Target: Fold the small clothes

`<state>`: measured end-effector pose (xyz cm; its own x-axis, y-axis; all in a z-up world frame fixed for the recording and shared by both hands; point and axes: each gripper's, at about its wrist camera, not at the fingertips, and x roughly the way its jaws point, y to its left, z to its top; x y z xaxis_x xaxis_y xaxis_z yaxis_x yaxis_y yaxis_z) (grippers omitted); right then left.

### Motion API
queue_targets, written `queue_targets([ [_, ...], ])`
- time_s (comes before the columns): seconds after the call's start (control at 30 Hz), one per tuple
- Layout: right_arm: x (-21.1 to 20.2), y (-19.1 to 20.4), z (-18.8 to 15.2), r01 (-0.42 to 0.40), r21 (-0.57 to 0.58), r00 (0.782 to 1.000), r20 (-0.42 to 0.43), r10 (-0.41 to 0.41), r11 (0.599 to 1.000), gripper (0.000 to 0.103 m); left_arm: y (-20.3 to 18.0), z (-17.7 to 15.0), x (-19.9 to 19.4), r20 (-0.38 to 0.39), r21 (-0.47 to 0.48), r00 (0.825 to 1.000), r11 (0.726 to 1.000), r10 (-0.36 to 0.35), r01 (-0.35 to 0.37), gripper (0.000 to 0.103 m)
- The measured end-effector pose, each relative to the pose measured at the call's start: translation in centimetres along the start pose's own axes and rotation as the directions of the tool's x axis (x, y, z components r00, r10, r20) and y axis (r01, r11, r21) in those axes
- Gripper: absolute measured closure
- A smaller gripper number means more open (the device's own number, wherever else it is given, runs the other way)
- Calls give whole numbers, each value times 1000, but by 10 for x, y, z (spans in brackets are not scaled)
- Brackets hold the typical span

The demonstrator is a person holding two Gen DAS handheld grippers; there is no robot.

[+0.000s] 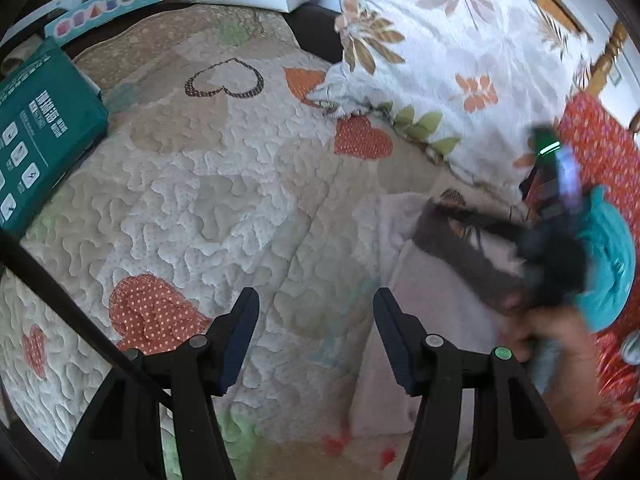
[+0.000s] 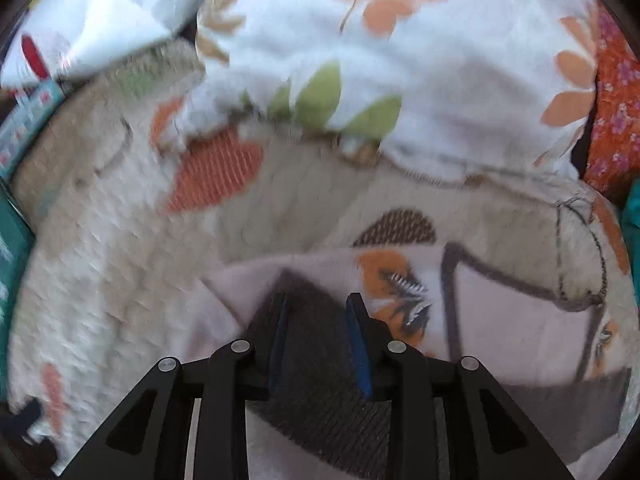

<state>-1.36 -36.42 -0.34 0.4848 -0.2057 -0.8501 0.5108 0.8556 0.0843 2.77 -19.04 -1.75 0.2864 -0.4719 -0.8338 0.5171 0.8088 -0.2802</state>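
A small pale pink garment [image 1: 432,300] with dark grey ribbed trim and orange prints lies on the quilted bed cover at the right. My left gripper [image 1: 316,336] is open and empty, hovering over the quilt just left of the garment. My right gripper [image 2: 320,328] is shut on the garment's dark grey ribbed band [image 2: 316,360], which runs between its fingers. In the left wrist view the right gripper [image 1: 480,232] is blurred as it lifts that grey band [image 1: 452,248] over the pink garment. The rest of the pink garment [image 2: 520,312] spreads to the right in the right wrist view.
The quilt [image 1: 224,200] has orange and brown hearts. A floral pillow [image 1: 440,60] lies at the back. A teal box [image 1: 36,136] and a toy box [image 1: 108,4] sit at the left. A teal cloth [image 1: 608,264] and red patterned fabric [image 1: 600,152] lie at the right.
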Motion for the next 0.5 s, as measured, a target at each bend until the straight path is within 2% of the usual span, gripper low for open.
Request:
queue_targets([
  [0.1,-47,-19,-17,-15,18,999,52,14,1000,46,-3,-16,18,-56,62,998,998,-12,16,42],
  [0.23,-101,-64,-68,3,44,999,48,-5,999,45,-12,-38,33,-139,150,989,986,-56,77,42],
  [0.33,-140,-116,-126,34,113,998,53,-40,993,42,-24,-55,41,-207,260,975,956,-80,134,42],
  [0.43,-172,-172,-187,69,235,993,78,-90,970,38,-31,-69,47,-206,337,978,935,-43,112,43],
  [0.47,-180,-187,-205,79,272,991,85,-106,959,37,-32,-72,47,-188,355,982,930,-34,100,46],
  [0.5,-186,-204,-227,91,318,988,92,-126,944,37,-34,-72,46,-183,367,983,926,-26,92,68],
])
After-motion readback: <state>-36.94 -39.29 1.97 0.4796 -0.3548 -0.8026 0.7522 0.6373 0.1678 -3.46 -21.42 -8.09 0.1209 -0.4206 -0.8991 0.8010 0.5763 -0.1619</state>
